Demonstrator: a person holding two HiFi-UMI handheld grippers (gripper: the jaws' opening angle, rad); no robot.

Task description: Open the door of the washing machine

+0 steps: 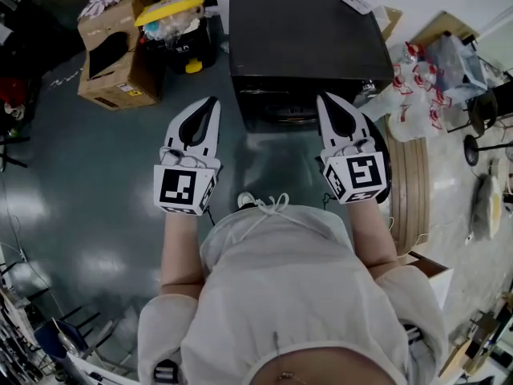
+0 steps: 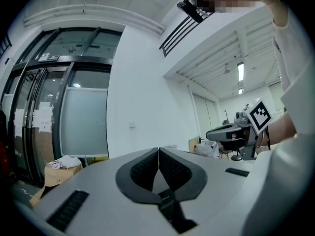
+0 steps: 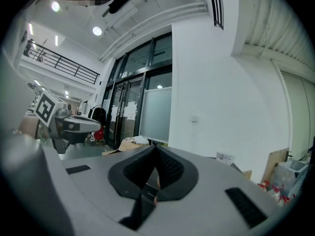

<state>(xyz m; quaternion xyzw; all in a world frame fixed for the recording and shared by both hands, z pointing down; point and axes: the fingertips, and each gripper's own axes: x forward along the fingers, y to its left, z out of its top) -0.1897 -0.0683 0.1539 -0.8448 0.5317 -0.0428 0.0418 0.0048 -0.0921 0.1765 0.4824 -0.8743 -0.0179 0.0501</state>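
Black washing machine (image 1: pixel 300 38) at 12 o'clock, front toward person; door hidden under top edge, state unclear. Left gripper (image 1: pixel 213 101) at 11, right gripper (image 1: pixel 324 98) at 1. Both level, jaws pressed together, empty, aimed at machine front, probably for door.

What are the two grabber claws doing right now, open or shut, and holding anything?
White-and-black left gripper: shut, holding nothing.
White-and-black right gripper: shut, holding nothing.

1 washer (image 1: pixel 304 34), 2 grippers (image 1: pixel 214 101) (image 1: pixel 321 97), 1 person (image 1: pixel 280 295)
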